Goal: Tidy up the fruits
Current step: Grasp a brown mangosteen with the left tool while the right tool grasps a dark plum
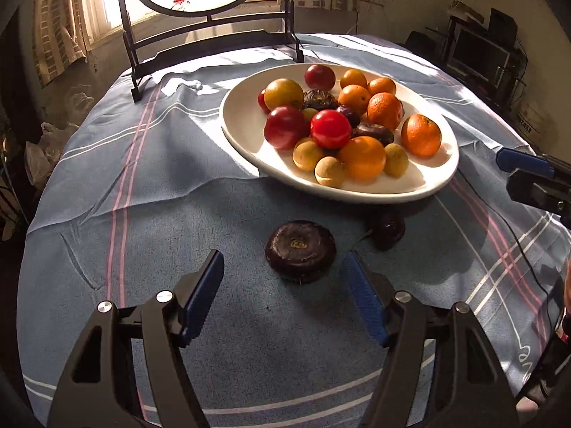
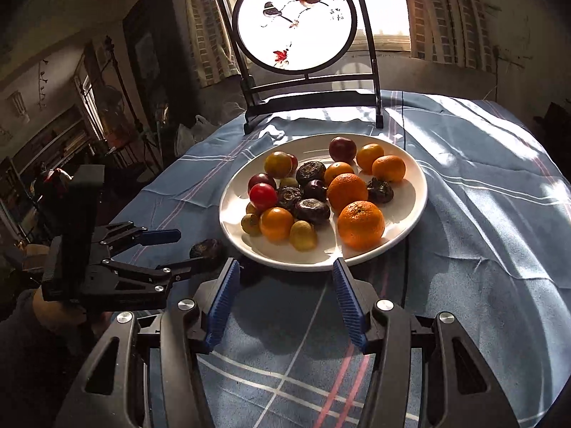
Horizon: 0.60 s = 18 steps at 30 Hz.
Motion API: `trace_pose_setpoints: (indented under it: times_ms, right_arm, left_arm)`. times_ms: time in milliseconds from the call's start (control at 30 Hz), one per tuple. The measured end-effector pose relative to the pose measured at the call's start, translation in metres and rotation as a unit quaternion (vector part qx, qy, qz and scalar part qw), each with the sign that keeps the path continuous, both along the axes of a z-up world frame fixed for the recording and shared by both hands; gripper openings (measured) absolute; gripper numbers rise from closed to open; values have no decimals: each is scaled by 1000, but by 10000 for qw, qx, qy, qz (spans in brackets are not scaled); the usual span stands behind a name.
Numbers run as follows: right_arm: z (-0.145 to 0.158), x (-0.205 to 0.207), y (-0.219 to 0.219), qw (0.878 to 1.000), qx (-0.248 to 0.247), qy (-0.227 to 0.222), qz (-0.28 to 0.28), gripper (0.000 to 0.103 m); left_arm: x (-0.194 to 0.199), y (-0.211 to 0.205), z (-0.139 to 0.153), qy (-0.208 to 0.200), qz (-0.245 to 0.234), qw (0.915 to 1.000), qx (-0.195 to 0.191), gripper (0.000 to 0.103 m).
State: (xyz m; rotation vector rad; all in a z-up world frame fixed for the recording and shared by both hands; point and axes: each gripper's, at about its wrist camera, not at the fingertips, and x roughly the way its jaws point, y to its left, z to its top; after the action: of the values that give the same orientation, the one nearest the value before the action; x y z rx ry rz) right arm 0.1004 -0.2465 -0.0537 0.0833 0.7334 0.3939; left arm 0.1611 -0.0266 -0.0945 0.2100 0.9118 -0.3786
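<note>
A white oval plate point(image 1: 242, 121) point(image 2: 410, 189) holds oranges point(image 1: 421, 134), red fruits point(image 1: 330, 128), small yellow ones and several dark brown ones. Two more dark brown fruits lie on the cloth in front of it. The flat round one point(image 1: 299, 249) point(image 2: 206, 248) lies just beyond the tips of my left gripper point(image 1: 283, 255) point(image 2: 191, 251), whose blue pads stand apart and do not touch it. The other point(image 1: 387, 230) sits under the plate's near rim. My right gripper point(image 2: 285, 262) is open and empty at the plate's front edge; its blue pad point(image 1: 523, 161) shows at the right in the left wrist view.
A round painted screen on a black stand point(image 1: 214, 41) point(image 2: 296, 21) stands behind the plate. The blue striped tablecloth point(image 1: 160, 185) covers the round table. A thin black cable point(image 2: 405, 135) runs across the cloth on the right. Dark, cluttered room all around.
</note>
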Motion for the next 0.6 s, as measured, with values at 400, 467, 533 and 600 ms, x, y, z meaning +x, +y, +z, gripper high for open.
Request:
trace_pose_setpoints:
  times_ms: [400, 467, 533, 600]
  right_arm:
    - [-30, 9, 63, 9950, -733, 412, 546, 53]
    - [-35, 16, 72, 9943, -764, 503, 545, 53]
    - [-40, 25, 80, 9934, -805, 600, 563, 53]
    - [-44, 33, 86, 9925, -880, 657, 529, 53]
  left_arm:
    - [-25, 17, 25, -404, 218, 9974, -548, 42]
    - [-33, 27, 34, -487, 261, 9964, -638, 42]
    - [-40, 34, 39, -540, 277, 9959, -676, 42]
    - [-44, 38, 42, -568, 270, 9957, -687, 42]
